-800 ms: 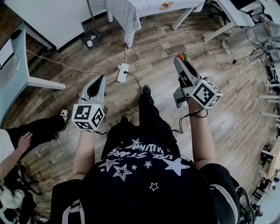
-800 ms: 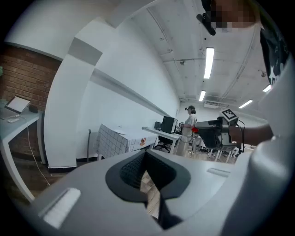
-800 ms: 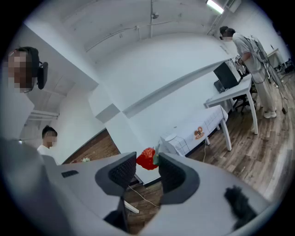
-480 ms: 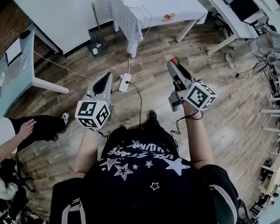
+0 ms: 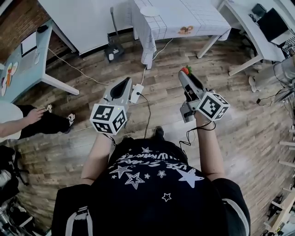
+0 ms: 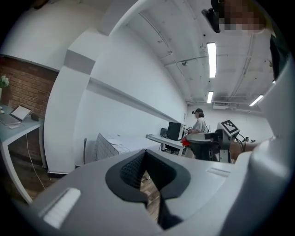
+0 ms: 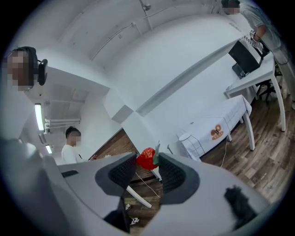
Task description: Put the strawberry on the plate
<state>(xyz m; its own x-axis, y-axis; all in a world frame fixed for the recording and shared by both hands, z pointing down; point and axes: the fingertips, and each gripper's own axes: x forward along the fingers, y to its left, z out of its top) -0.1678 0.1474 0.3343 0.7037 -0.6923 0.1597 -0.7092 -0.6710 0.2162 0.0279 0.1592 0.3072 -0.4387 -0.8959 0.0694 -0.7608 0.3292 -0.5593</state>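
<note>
- Floor (image 5: pixel 166 92): wood planks; one white power strip (image 5: pixel 137 92) with its cable lies on it. Brick wall (image 5: pixel 18 18) in one corner.
- Tables: one under a white checked cloth (image 5: pixel 184 18), bearing one plate (image 5: pixel 150 11) (white, round); one pale blue desk (image 5: pixel 23 69) to the side.
- Strawberry (image 5: pixel 185 70): one, red with green leaves, in the air over the floor, well apart from the plate.
- Right gripper (image 5: pixel 184 73): forearm stretched forward, about level, jaw tips clamped on the strawberry.
- Left gripper (image 5: pixel 125 82): tipped slightly down, jaws closed together, nothing between them.
</note>
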